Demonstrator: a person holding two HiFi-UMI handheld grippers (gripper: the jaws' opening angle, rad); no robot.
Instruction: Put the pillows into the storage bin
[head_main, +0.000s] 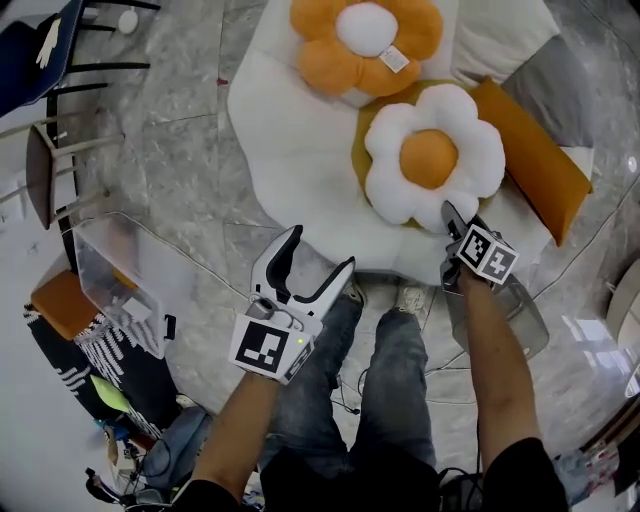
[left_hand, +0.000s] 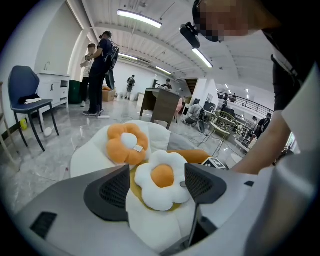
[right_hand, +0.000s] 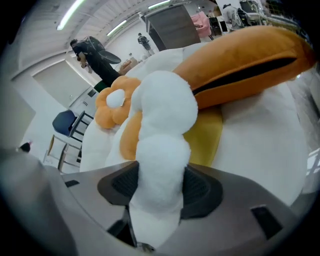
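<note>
— Where is the white flower-shaped plush pillow with the orange centre (head_main: 430, 160)?

— Right of centre in the head view, lying flat on the white rounded beanbag cushion (head_main: 290, 140). Its lower petal points down the frame, into the right tongs (head_main: 452, 220), which clench it from both sides.

— And the left tongs (head_main: 322, 247)?

— Released and empty at lower centre, short of the pillow.

— The clear plastic storage bin (head_main: 100, 262)?

— At the left edge, well apart. I judge the carry must run leftward, across the left tongs.
</note>
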